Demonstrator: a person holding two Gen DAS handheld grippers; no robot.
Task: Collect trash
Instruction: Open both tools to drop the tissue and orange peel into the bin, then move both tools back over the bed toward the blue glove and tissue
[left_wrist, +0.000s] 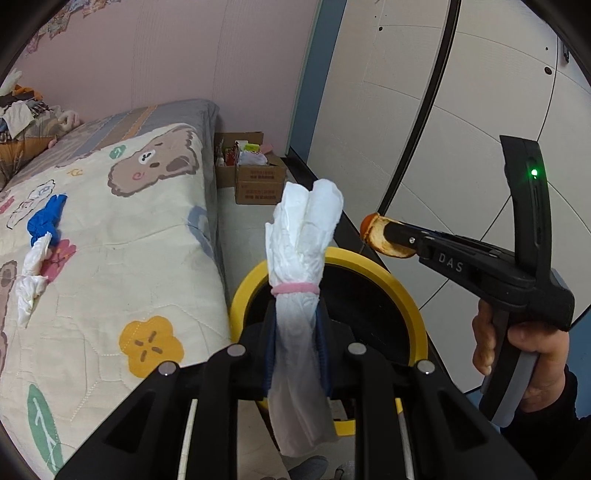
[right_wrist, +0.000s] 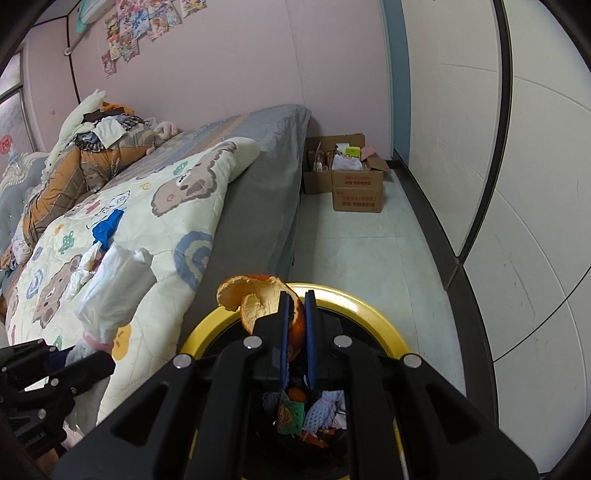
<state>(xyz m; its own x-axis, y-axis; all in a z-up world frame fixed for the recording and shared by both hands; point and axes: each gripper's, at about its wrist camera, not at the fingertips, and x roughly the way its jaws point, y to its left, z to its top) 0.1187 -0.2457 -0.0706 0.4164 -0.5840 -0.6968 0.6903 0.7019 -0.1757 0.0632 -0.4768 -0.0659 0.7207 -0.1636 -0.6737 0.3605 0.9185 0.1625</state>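
The left gripper (left_wrist: 295, 332) is clenched on a white paper bundle (left_wrist: 301, 258) bound with a pink band (left_wrist: 294, 288); the bundle stands up past the fingertips and a loose tail hangs below them. Directly beyond and under this claw sits the round bin with a yellow rim (left_wrist: 388, 275), so the bundle is over the bin's near edge. To the right of the left claw, the right gripper (left_wrist: 391, 238) is held in a hand (left_wrist: 524, 354) and is clamped on a piece of orange peel (left_wrist: 373, 227), above the far side of the rim. From the right wrist view, the right gripper (right_wrist: 295, 321) pinches the orange peel (right_wrist: 255, 295) between its blue pads (right_wrist: 283, 332), the peel curling up and left of the tips, with the yellow rim (right_wrist: 369, 314) just beyond and the bin's contents, wrappers and scraps (right_wrist: 295, 413), below the claw. Left of this claw the left gripper (right_wrist: 85, 365) shows with its paper bundle (right_wrist: 114, 288) over the edge of the bed quilt (right_wrist: 166, 229). On the quilt, farther left of both claws, lie a blue glove (left_wrist: 46, 219) and a crumpled white tissue (left_wrist: 31, 280), touching each other. Ahead of both claws, on the floor past the bed, stand open cardboard boxes (right_wrist: 356, 184).
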